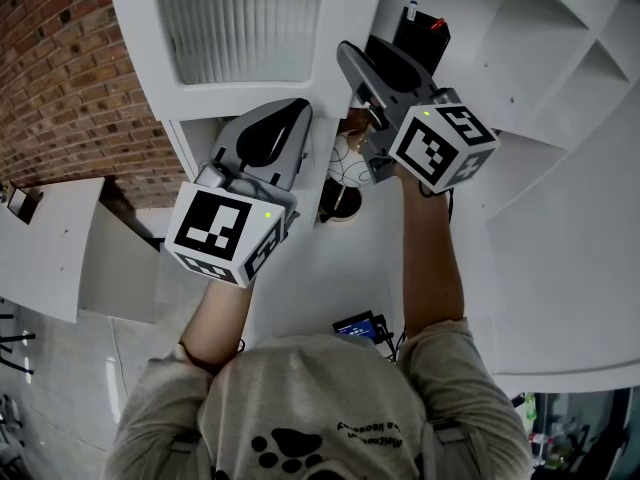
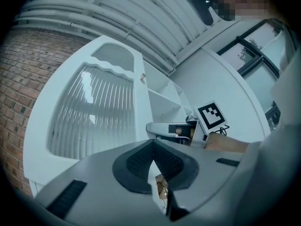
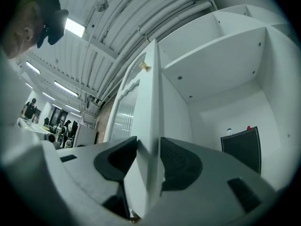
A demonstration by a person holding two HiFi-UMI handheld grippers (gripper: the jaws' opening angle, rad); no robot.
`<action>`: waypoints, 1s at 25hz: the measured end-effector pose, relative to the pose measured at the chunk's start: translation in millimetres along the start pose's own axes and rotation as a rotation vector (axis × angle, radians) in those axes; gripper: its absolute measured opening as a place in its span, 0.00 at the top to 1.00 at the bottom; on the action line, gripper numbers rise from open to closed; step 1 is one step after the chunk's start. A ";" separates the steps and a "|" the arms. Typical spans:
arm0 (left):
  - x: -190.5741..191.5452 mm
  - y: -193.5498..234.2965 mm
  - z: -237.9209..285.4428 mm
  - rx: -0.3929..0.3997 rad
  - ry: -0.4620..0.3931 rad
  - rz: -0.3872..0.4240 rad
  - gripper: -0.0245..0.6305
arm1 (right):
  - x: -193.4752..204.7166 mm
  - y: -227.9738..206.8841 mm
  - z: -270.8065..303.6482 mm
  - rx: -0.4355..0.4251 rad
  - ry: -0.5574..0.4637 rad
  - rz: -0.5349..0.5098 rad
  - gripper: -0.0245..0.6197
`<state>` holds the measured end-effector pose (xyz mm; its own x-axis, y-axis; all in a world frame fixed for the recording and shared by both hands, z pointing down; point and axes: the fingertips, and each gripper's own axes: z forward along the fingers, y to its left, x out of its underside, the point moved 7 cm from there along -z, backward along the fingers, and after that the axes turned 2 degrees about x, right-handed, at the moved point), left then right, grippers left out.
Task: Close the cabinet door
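Note:
The white cabinet door [image 1: 240,28] with a ribbed glass pane stands ajar at the upper left; it also fills the left of the left gripper view [image 2: 94,112]. Its free edge [image 3: 153,126] runs straight up between the two pads of my right gripper [image 3: 149,147]. The jaws are spread wide, with the pads close on either side of the edge. In the head view the right gripper [image 1: 375,63] reaches up to that edge. My left gripper [image 1: 290,118] sits lower left, beside the door's lower part. Its jaws [image 2: 151,161] meet at the tips with nothing between them.
A black pouch [image 1: 420,33] leans inside the open cabinet compartment [image 3: 241,147]. A coil of wire [image 1: 340,203] lies on the white counter, and a small device with a screen [image 1: 358,325] is near my body. White shelves [image 1: 590,58] are on the right, a brick wall [image 1: 60,58] on the left.

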<state>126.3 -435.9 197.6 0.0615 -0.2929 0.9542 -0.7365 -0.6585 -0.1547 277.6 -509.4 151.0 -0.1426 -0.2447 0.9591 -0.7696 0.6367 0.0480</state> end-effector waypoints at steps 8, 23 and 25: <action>2.5 1.9 -3.5 0.001 0.004 -0.008 0.95 | 1.5 0.2 3.6 0.082 0.005 -0.037 0.70; -1.3 7.0 -20.6 -0.015 0.017 -0.003 0.95 | 2.6 13.3 4.2 0.272 -0.021 -0.153 0.70; -2.2 6.8 -22.7 -0.019 0.018 -0.003 0.95 | 2.2 18.5 2.6 0.313 -0.023 -0.214 0.70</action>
<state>105.8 -424.0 200.2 0.0517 -0.2787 0.9590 -0.7489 -0.6461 -0.1474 261.4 -500.1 153.2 0.0305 -0.3662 0.9300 -0.9359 0.3163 0.1552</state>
